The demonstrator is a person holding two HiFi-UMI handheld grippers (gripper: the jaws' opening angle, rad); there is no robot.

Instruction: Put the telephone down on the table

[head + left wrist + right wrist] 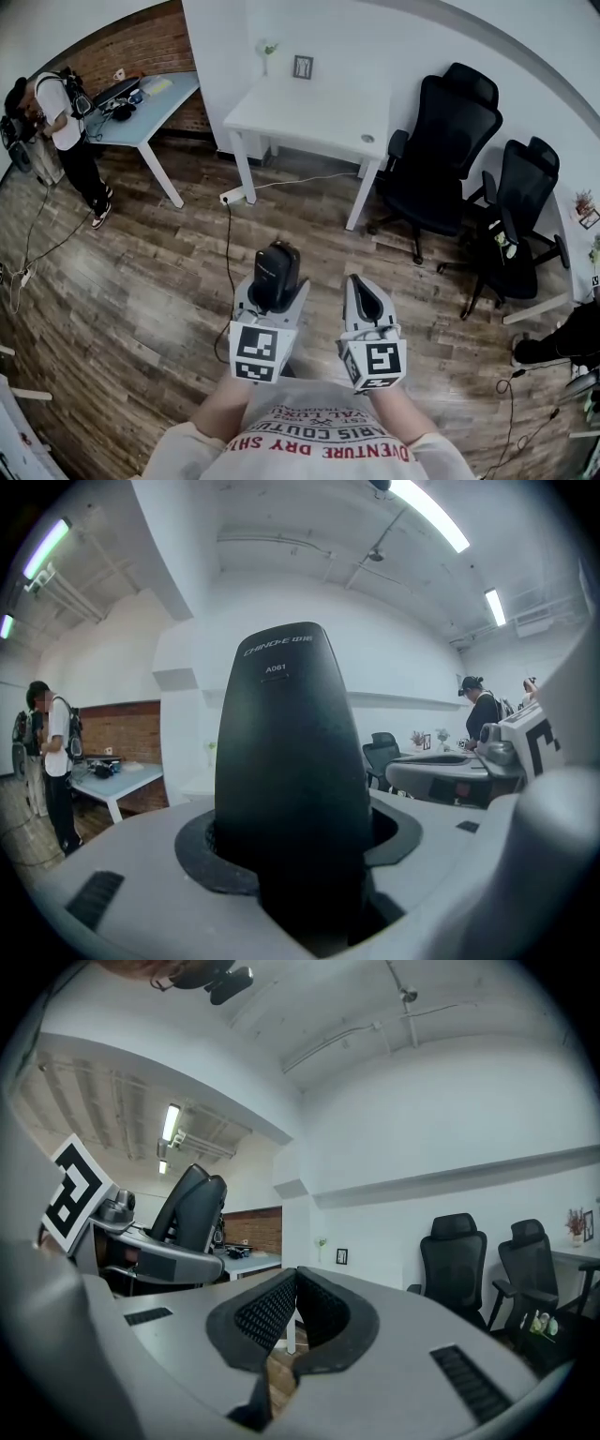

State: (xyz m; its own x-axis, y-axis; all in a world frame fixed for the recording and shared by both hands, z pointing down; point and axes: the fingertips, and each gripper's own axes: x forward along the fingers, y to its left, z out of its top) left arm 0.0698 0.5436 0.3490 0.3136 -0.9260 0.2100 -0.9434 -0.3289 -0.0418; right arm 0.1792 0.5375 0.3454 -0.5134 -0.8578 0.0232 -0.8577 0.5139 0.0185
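Note:
A black telephone handset point(276, 273) stands upright between the jaws of my left gripper point(272, 298), which is shut on it. In the left gripper view the telephone point(291, 771) fills the middle, its rounded top pointing up. My right gripper point(365, 298) is beside it, a little to the right, shut with its pads touching and nothing between them. The right gripper view shows the right gripper point(292, 1321) with the telephone point(192, 1208) at the left. A white table point(314, 117) stands ahead across the wooden floor, well beyond both grippers.
Two black office chairs point(441, 155) stand right of the white table. A light blue desk point(141, 103) with gear is at far left, and a person point(66, 141) stands by it. A cable and power strip point(232, 196) lie on the floor.

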